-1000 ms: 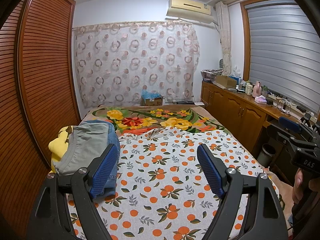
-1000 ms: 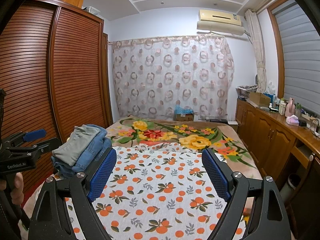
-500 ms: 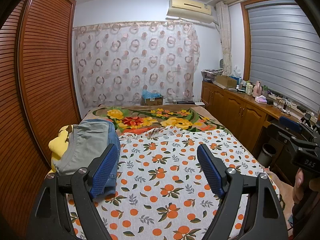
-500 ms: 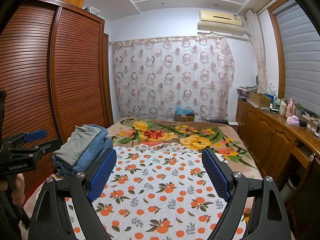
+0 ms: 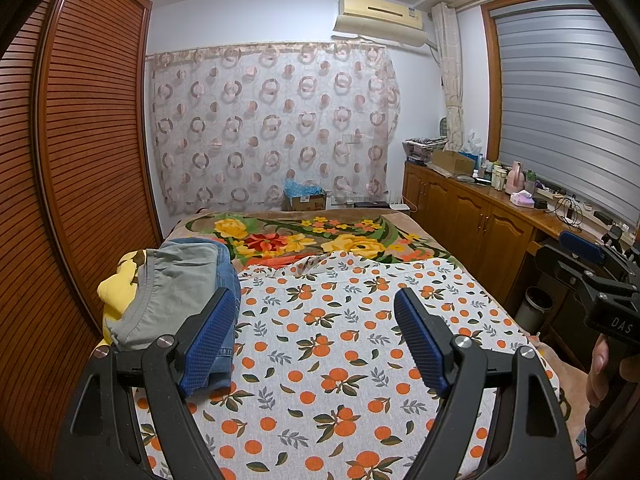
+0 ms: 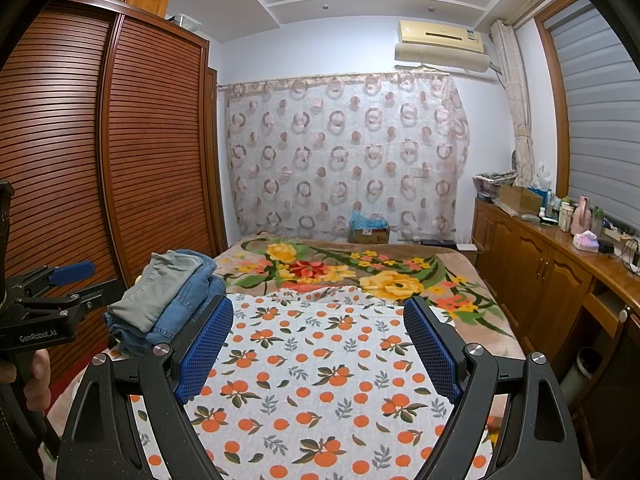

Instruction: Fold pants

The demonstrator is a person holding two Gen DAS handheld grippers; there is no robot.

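A stack of folded pants (image 5: 176, 280) lies on the bed (image 5: 328, 344) at its wardrobe-side edge. Above the bed, the left gripper (image 5: 316, 336) and right gripper (image 6: 318, 344) both have fingers spread wide, holding nothing.

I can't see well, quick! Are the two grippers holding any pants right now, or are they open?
Left gripper: open, holding nothing.
Right gripper: open, holding nothing.

Both the left gripper (image 5: 316, 336) and right gripper (image 6: 318, 344) have black frames, silver screws, blue textured fingers (image 5: 208, 344); white lettering, perhaps "GenRobot.AI".
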